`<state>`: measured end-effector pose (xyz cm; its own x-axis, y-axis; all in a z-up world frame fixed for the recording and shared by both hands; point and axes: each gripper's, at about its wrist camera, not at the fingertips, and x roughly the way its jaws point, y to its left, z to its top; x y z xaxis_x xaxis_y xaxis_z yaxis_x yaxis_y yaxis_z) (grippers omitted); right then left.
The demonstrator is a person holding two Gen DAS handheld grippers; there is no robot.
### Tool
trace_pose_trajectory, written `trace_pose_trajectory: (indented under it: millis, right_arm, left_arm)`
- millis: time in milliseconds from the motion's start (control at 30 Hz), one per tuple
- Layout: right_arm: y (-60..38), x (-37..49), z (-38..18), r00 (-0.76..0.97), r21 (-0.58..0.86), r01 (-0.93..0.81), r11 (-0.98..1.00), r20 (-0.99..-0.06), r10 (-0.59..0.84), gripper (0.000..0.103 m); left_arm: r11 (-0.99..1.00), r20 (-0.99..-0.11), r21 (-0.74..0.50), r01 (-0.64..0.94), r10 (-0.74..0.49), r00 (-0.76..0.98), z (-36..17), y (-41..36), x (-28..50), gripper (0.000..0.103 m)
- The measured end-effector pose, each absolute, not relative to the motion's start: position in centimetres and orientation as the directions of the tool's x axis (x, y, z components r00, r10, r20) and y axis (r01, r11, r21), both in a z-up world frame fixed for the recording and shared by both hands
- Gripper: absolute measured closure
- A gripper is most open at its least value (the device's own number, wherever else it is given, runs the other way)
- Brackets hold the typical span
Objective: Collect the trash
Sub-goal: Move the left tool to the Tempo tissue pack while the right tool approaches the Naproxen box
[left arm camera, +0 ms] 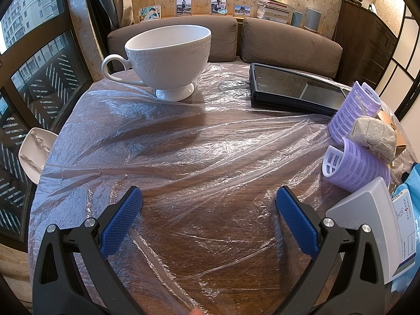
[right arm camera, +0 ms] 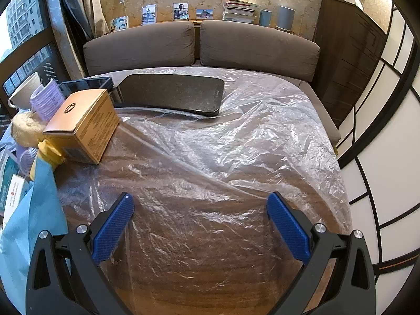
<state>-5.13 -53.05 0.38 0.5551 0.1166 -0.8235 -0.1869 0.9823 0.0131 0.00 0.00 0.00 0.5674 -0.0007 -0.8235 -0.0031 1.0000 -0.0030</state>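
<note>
Both grippers hover with fingers spread wide over a round table point(left arm camera: 210, 249) covered in crinkled clear plastic sheet point(left arm camera: 210, 144), holding nothing

From the left: in the left wrist view a white footed cup point(left arm camera: 168, 60) stands upright at the far side, the left gripper point(left arm camera: 208, 204) sits over bare plastic, then a black tray point(left arm camera: 294, 89) lies flat, and at the right edge purple hair rollers point(left arm camera: 351, 162) cluster with a crumpled paper wad point(left arm camera: 375, 136) resting on them and a grey box point(left arm camera: 367, 225) nearest the camera; in the right wrist view the same clutter sits left, with a brown carton point(right arm camera: 84, 123) beside a blue bag point(right arm camera: 34, 210), a dark board point(right arm camera: 170, 92) behind, and the right gripper point(right arm camera: 199, 207) over empty sheet
</note>
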Motion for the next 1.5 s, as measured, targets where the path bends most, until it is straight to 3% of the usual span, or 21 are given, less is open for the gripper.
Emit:
trace_pose_trajectory:
  millis: [133, 300, 433, 533, 767, 900, 1067, 1500]
  right_arm:
    - [-54.6, -5.1, 1.2, 0.543, 0.005, -0.103, 0.995, -0.838, 0.06, 0.004]
    - [-57.3, -9.1, 6.0, 0.642, 0.052, -0.063, 0.997, -0.762, 0.081, 0.004]
    - [-58.3, -13.7, 9.9, 0.687, 0.089, -0.085, 0.992, -0.716, 0.123, 0.004]
    - [-58.0, -18.0, 11.4, 0.692, 0.118, -0.112, 0.987, -0.703, 0.162, 0.004]
    - [-56.1, -24.5, 8.4, 0.629, 0.162, -0.107, 0.981, -0.753, 0.193, 0.004]
    - [-55.3, -25.7, 6.0, 0.576, 0.192, -0.093, 0.977, -0.79, 0.21, 0.004]
    - [-53.9, -25.9, 3.9, 0.562, 0.129, -0.106, 0.986, -0.81, 0.166, 0.004]
    - [-53.0, -25.9, 2.5, 0.574, 0.07, -0.123, 0.99, -0.809, 0.129, 0.004]
  left_arm:
    - [1.0, -0.824, 0.004, 0.018, -0.007, 0.566, 0.1, 0.1, -0.1, 0.001]
    - [0.999, -0.767, 0.048, -0.01, 0.043, 0.641, 3.4, 1.0, -2.6, 0.001]
    - [0.997, -0.734, -0.061, 0.048, -0.077, 0.675, 6.3, 2.2, -5.8, 0.001]
    - [0.988, -0.726, -0.074, 0.132, -0.144, 0.673, 7.4, 0.9, -8.1, 0.001]
    - [0.949, -0.739, -0.099, 0.3, -0.272, 0.616, 7.1, -5.2, -13.6, 0.001]
    - [0.936, -0.763, -0.096, 0.339, -0.288, 0.578, 5.3, -7.5, -14.2, 0.001]
    - [0.94, -0.785, -0.077, 0.332, -0.263, 0.561, 3.7, -8.6, -13.3, 0.001]
    - [0.924, -0.806, -0.074, 0.374, -0.277, 0.523, 1.9, -10.1, -12.5, 0.001]
